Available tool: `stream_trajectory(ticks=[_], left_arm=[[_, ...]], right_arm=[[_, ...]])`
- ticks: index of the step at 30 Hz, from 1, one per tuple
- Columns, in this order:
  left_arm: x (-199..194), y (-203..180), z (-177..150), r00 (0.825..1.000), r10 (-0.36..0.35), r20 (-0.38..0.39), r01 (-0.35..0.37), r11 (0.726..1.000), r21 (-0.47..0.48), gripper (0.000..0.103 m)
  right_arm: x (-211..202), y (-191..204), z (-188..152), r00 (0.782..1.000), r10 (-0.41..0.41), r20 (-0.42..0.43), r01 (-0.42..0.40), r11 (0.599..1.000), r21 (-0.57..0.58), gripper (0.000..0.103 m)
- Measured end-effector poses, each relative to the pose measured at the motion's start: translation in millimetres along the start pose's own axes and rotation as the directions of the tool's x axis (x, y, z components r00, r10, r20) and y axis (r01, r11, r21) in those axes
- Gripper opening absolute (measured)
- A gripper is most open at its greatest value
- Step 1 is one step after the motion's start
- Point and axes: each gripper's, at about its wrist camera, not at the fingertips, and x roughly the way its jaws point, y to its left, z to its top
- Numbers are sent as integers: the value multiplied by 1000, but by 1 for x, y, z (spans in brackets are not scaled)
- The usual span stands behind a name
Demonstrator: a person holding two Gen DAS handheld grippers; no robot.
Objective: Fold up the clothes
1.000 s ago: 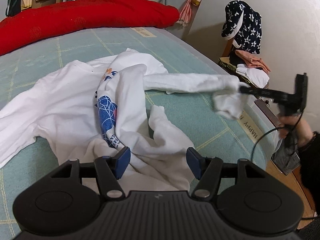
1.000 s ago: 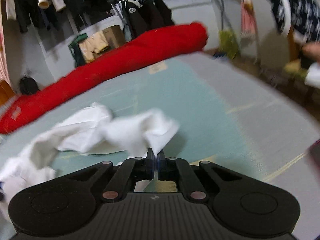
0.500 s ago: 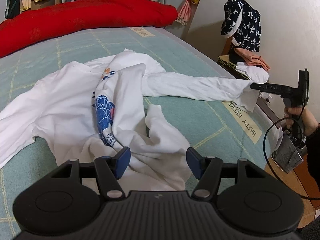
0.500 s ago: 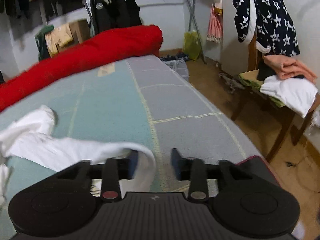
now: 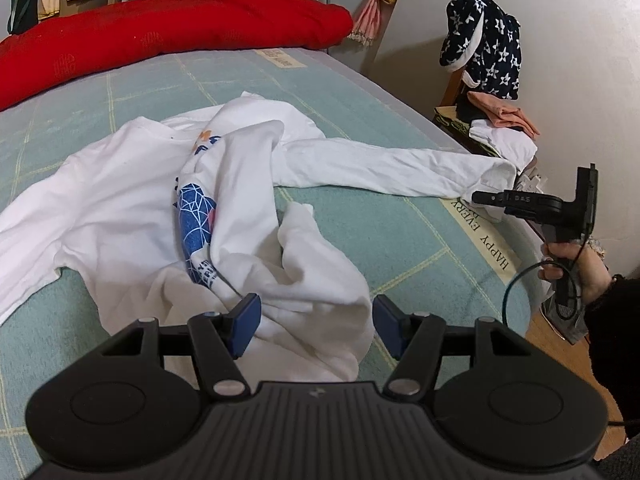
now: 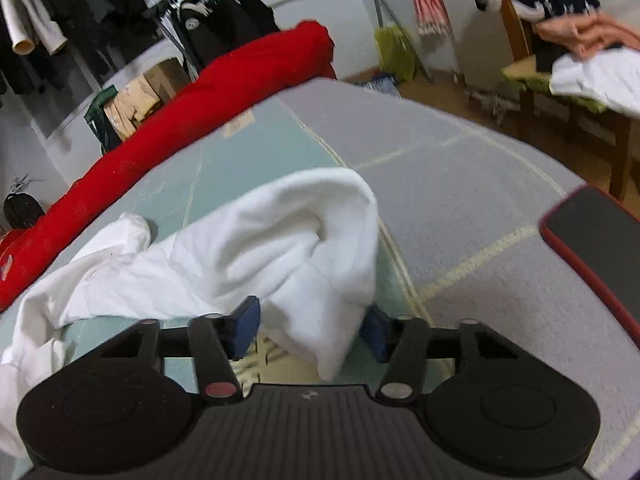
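On the bed [image 5: 400, 248] before me the shirt [image 5: 120, 200] lies spread, its sleeve [image 5: 380, 168] stretching right to the bed's edge, a long bolster [image 5: 160, 36] behind it, and a chair [image 5: 452, 88] piled with clothes beyond the right edge.

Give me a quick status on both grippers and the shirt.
Left gripper open over crumpled white long-sleeve shirt. Right gripper open, just been closing, sleeve cuff loose between fingers. Phone lies beside cuff on bed edge.
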Motion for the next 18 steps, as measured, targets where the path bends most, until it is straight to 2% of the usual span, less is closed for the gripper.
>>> stream_trajectory(ticks=[1,3,7,10,18], left_arm=[[0,0,0,1000,0,-1,0,1000,0,62],[-1,1,-1,1000,1,-2,-1,1000,1,62],[-1,2,-2,1000,4,-6,-4,1000,5,62],[-2,2,-2,1000,3,-3,-3,1000,8,62],[-9,2,-1,1000,-3,24,3,1000,6,62]], right_arm=[[0,0,0,1000,-3,3,3,1000,-2,12],[-3,-1,0,1000,-12,8,12,1000,-18,8],[-28,-3,3,996,-77,34,81,987,-139,7],[-54,-17,9,989,-136,53,143,975,-171,7],[-100,-66,37,948,-302,103,312,944,-110,7]])
